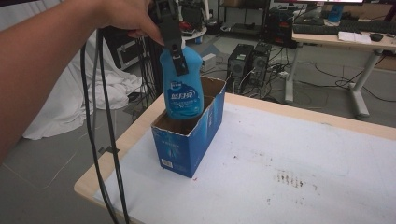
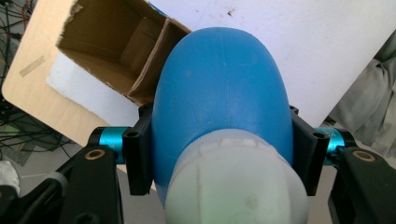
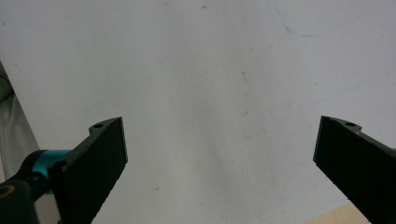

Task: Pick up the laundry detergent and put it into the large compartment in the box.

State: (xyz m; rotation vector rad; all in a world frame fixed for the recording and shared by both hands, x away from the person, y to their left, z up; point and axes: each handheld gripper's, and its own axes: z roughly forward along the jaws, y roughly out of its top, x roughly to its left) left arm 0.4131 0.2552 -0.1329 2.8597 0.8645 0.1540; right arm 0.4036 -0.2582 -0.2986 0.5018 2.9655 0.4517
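- At the lower left of the high view a forearm and two dark cables (image 1: 100,140) come in; the hand (image 1: 128,18) at the upper left carries the left gripper (image 1: 176,58).
- Its jaws are clenched on the shoulder of a blue bottle (image 1: 183,86), one pad on each side of it, with the pale cap toward the camera in the left gripper view (image 2: 219,107).
- The bottle hangs upright at centre left of the high view, its base just inside the open top of a blue box (image 1: 187,140) that stands on the white table (image 1: 289,158).
- In the left gripper view the box (image 2: 116,51) lies at the upper left, with a cardboard divider inside; I cannot tell which compartment the bottle is over.
- To do this well, I judge: keep the bottle vertical, line its base up clear of the divider and the torn rim, lower slowly, and let go only once it rests on the bottom.
- The right gripper (image 3: 219,154) has its jaws wide apart and released, above bare tabletop, holding nothing.
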